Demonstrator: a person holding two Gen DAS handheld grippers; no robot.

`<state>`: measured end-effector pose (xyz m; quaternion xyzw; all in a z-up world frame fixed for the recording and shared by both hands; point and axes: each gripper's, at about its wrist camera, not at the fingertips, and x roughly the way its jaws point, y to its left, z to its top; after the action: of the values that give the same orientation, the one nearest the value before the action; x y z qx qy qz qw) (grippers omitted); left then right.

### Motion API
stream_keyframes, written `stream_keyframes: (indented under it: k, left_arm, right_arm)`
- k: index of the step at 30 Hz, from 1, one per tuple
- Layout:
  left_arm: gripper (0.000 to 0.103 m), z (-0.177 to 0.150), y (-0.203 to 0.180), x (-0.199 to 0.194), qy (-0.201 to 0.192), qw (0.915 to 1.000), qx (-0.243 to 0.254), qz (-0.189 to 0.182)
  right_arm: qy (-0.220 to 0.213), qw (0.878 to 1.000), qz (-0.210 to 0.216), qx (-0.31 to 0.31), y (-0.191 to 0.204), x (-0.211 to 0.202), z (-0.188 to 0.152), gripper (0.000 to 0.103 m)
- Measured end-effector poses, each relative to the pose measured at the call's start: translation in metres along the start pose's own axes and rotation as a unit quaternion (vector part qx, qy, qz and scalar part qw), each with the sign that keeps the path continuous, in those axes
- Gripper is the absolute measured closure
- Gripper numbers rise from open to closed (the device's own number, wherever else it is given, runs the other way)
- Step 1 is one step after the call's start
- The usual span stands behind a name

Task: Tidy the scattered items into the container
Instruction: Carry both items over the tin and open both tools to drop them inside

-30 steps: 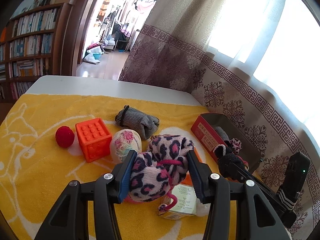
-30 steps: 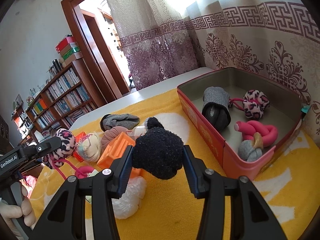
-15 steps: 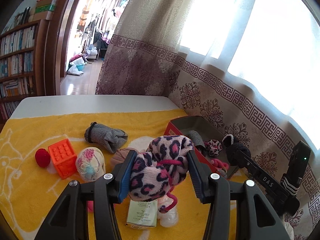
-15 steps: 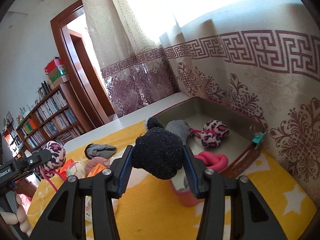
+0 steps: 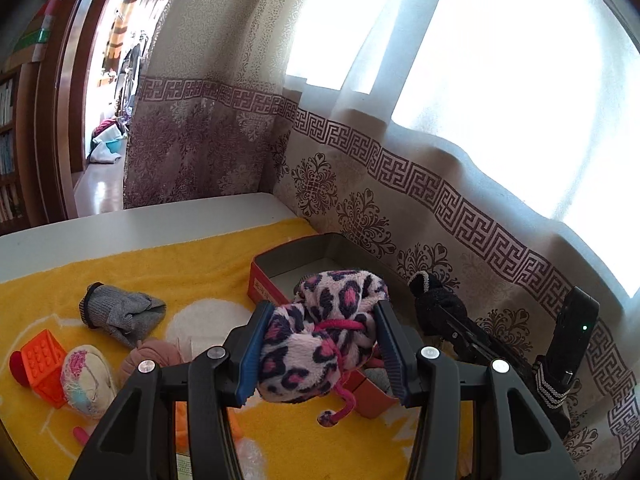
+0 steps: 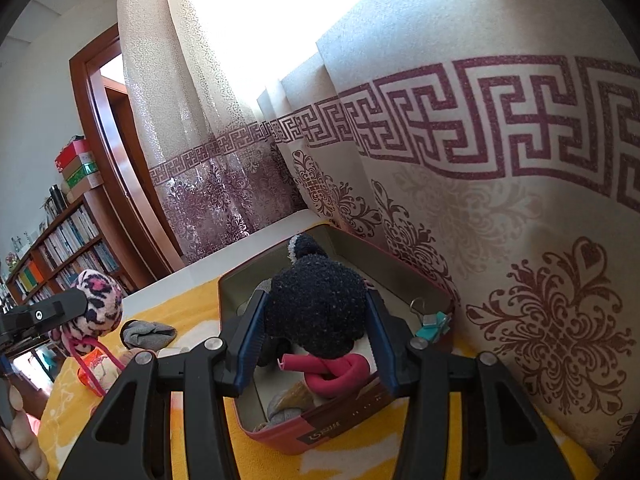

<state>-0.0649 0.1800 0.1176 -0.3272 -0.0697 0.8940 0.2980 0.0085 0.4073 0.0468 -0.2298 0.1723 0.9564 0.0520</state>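
Observation:
My left gripper [image 5: 322,350] is shut on a pink leopard-print plush bundle [image 5: 320,332] with a pink cord hanging below it, held up near the red tin's [image 5: 266,286] near corner. My right gripper [image 6: 316,350] is shut on a fuzzy black sock ball [image 6: 316,308], held above the open red tin [image 6: 340,426]. Inside the tin lie a pink twisted tube [image 6: 340,370] and a grey roll [image 6: 286,410]. From the right wrist view the left gripper with the leopard bundle [image 6: 100,304] shows at the left. The black sock ball [image 5: 438,306] shows right of the tin in the left wrist view.
On the yellow towel [image 5: 192,268] lie a grey sock [image 5: 120,314], an orange studded cube [image 5: 42,360], a red ball [image 5: 16,366], a floral ball [image 5: 86,378] and a pinkish roll [image 5: 154,358]. A patterned curtain [image 6: 520,240] hangs right behind the tin. A teal binder clip [image 6: 434,322] sits on the tin's rim.
Both grippers have swung right and up toward the tin with their loads. The black sock ball now hangs over the tin's inside; the leopard bundle is close beside the tin.

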Motion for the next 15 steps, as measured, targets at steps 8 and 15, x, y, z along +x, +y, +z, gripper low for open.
stream_keyframes:
  k: [8, 15]
  left_arm:
    - [0.050, 0.022, -0.023, 0.043, 0.001, 0.9996, 0.003, -0.027]
    - [0.045, 0.025, -0.029, 0.079, 0.030, 0.9985, -0.008, -0.044]
  right_arm:
    - [-0.008, 1.000, -0.005, -0.012, 0.000, 0.001, -0.001, 0.051]
    - [0.000, 1.000, -0.006, -0.010, -0.002, 0.007, -0.003, 0.049]
